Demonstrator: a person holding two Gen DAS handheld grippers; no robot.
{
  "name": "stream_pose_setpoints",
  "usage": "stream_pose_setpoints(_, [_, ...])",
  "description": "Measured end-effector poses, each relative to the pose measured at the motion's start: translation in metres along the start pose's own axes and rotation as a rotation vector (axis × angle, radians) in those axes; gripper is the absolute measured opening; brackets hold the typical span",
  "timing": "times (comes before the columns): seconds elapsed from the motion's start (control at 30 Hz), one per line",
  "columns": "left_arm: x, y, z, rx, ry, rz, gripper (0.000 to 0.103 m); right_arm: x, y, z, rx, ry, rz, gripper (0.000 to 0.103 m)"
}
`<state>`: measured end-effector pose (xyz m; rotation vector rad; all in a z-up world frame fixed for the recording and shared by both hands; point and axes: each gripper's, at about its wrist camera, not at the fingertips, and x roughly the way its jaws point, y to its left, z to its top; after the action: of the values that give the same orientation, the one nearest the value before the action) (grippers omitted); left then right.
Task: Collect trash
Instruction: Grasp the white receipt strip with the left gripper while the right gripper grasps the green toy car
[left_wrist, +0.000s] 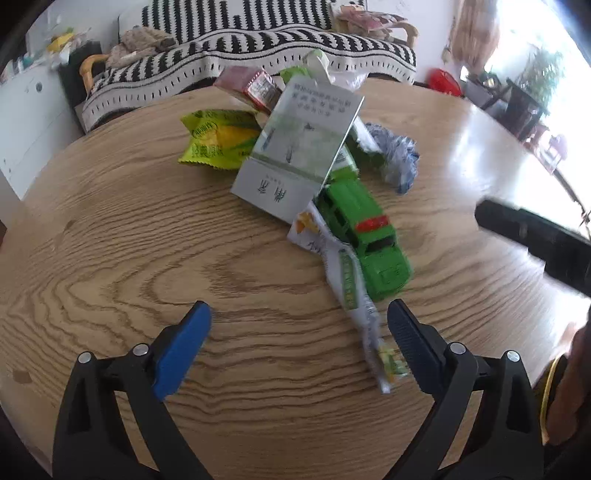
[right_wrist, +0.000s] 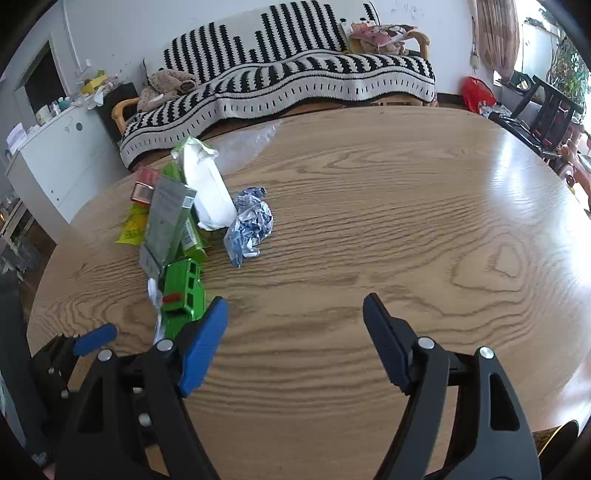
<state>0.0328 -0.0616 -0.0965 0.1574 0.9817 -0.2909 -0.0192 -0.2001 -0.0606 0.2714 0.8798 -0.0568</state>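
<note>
Room: striped sofa (right_wrist: 295, 74) behind round wooden counter (right_wrist: 406, 221).
Writing: grey carton's (left_wrist: 295, 155) Chinese print, blurred.
Right view only: crumpled blue paper (right_wrist: 249, 223) unobstructed.
Left tool (left_wrist: 299, 332): wide apart, empty.
Right tool (right_wrist: 295, 332): spread, empty.

The right tool (right_wrist: 295, 310), blue-padded with black arms, hovers over the round wood-grain desk (right_wrist: 406, 206), jaws wide apart with nothing between them. To its left lie a green toy car (right_wrist: 183, 291), a crumpled blue-and-white paper ball (right_wrist: 249, 225) and a grey carton (right_wrist: 168, 218).
</note>
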Motion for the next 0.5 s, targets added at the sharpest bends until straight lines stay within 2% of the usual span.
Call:
stream_pose_setpoints(0.03, [0.000,0.000,-0.001,0.018,-0.006,0.007,0.091,0.005,0.005,0.002,-0.013,0.000,0.001,0.073])
stream_pose_setpoints(0.13, [-0.004,0.001,0.001,0.037,-0.031,-0.002,0.071,0.013,0.019,0.004,-0.072,-0.005,-0.017,0.073])
stream_pose_setpoints(0.2, [-0.006,0.003,0.001,0.050,-0.041,-0.005,0.045,0.018,0.026,0.006,-0.096,0.004,-0.004,0.073])
stream_pose_setpoints(0.23, [-0.007,0.004,0.002,0.054,-0.042,-0.003,0.039,0.020,0.031,0.006,-0.109,0.009,0.005,0.073])
stream_pose_setpoints(0.3, [-0.007,0.007,0.003,0.060,-0.040,-0.002,0.017,0.024,0.039,0.005,-0.139,0.018,0.013,0.073])
stream_pose_setpoints(0.37, [-0.009,0.009,0.001,0.063,-0.035,0.009,0.010,0.028,0.049,0.003,-0.171,0.030,0.021,0.073])
stream_pose_setpoints(0.5, [-0.008,0.031,0.006,0.000,-0.005,0.008,0.009,0.035,0.065,0.001,-0.201,0.049,0.049,0.073])
